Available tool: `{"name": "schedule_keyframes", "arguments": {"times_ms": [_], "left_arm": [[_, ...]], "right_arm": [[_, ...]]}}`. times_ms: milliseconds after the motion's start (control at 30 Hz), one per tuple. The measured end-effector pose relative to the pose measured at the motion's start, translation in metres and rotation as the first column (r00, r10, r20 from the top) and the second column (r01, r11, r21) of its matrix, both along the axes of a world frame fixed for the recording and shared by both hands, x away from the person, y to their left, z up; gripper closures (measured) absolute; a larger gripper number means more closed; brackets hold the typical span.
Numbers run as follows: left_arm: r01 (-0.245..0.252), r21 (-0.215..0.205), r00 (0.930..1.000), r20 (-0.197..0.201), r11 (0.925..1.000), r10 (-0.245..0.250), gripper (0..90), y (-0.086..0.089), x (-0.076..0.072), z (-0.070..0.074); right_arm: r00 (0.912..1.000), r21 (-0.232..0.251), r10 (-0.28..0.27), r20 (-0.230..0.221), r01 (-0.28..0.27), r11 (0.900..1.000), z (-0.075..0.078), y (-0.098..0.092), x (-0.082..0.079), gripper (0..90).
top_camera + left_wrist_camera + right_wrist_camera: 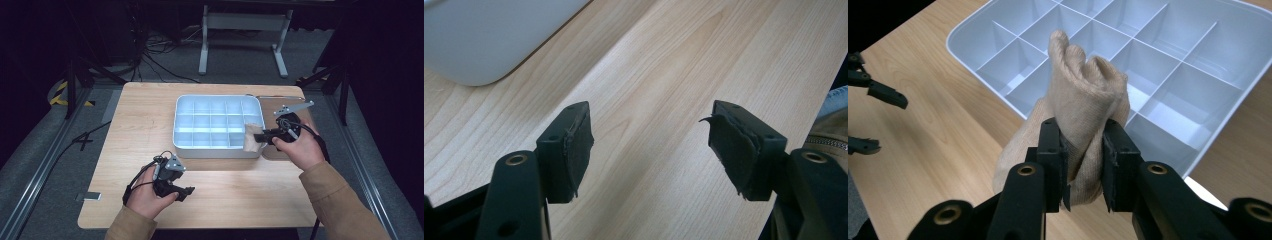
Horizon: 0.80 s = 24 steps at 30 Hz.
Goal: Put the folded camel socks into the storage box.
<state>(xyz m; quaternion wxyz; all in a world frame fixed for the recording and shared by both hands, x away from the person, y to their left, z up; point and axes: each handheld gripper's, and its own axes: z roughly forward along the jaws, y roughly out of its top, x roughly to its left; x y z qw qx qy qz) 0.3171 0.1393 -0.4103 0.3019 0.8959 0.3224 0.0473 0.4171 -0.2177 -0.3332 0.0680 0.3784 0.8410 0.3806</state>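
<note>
A white tray (pixel 186 102) divided into several compartments stands on the wooden table; the compartments I can see hold nothing. My right gripper (pixel 263 134) is shut on a bunched beige sock (pixel 252 138) at the tray's front right corner. In the right gripper view the sock (pixel 1083 92) bulges up between the jaws, above the tray (pixel 968 47) rim. My left gripper (pixel 186 192) rests low over the table near the front left, open, with bare wood between its pads (pixel 574 150). A corner of the tray (pixel 484 45) shows at the upper left of the left gripper view.
The wooden table (pixel 135 125) has bare surface left of and in front of the tray. A thin metal rod (pixel 272 97) lies behind the tray's right corner. Beyond the table are a white desk frame (pixel 245 25), cables on the floor and dark stands.
</note>
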Motion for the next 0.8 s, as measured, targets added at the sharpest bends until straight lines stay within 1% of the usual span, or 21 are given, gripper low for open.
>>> {"name": "schedule_keyframes", "arguments": {"times_ms": [33,100,167,200,367,500,533,567,733,800], "left_arm": [[0.000,-0.006,1.0000,0.000,1.0000,0.000,34.3,0.000,0.000,-0.001],[0.003,-0.001,1.0000,0.001,1.0000,-0.003,34.4,0.001,0.001,-0.001],[-0.005,-0.008,1.0000,-0.007,1.0000,0.005,34.3,0.001,0.001,-0.001],[-0.007,-0.009,1.0000,-0.004,0.9999,0.007,34.3,0.001,0.001,-0.001],[-0.005,-0.004,1.0000,-0.005,1.0000,0.005,34.2,0.001,0.001,-0.001],[-0.003,-0.004,1.0000,-0.004,1.0000,0.003,34.0,0.000,0.002,-0.001],[-0.003,-0.004,1.0000,-0.004,1.0000,0.003,34.0,0.000,0.002,-0.001],[-0.004,-0.004,1.0000,-0.005,1.0000,0.004,34.0,0.001,0.002,-0.001],[-0.003,-0.006,1.0000,-0.005,1.0000,0.003,34.0,0.001,0.002,-0.002],[-0.006,-0.003,0.9999,-0.008,1.0000,0.006,34.0,0.001,0.002,-0.001]], "right_arm": [[1.0000,-0.004,-0.003,-0.002,0.003,1.000,0.000,-0.001,0.003,74.1],[1.0000,-0.019,-0.008,-0.002,0.008,1.000,0.000,-0.003,0.009,74.2],[0.9998,-0.036,-0.021,-0.004,0.021,0.999,0.000,-0.004,0.015,74.2],[0.9996,-0.042,-0.027,-0.003,0.026,0.999,0.000,-0.005,0.018,74.1],[0.9990,-0.069,-0.045,-0.002,0.045,0.997,0.000,-0.008,0.029,74.0],[0.9981,-0.109,-0.060,0.008,0.061,0.992,-0.002,-0.009,0.040,74.0],[0.9978,-0.112,-0.066,0.005,0.066,0.991,-0.002,-0.010,0.042,73.9],[0.9978,-0.112,-0.066,0.005,0.066,0.991,-0.002,-0.010,0.042,73.9],[0.9978,-0.149,-0.067,0.006,0.067,0.987,-0.007,-0.008,0.051,73.8],[0.9983,-0.180,-0.059,-0.002,0.057,0.982,-0.011,-0.005,0.052,73.8]]}}
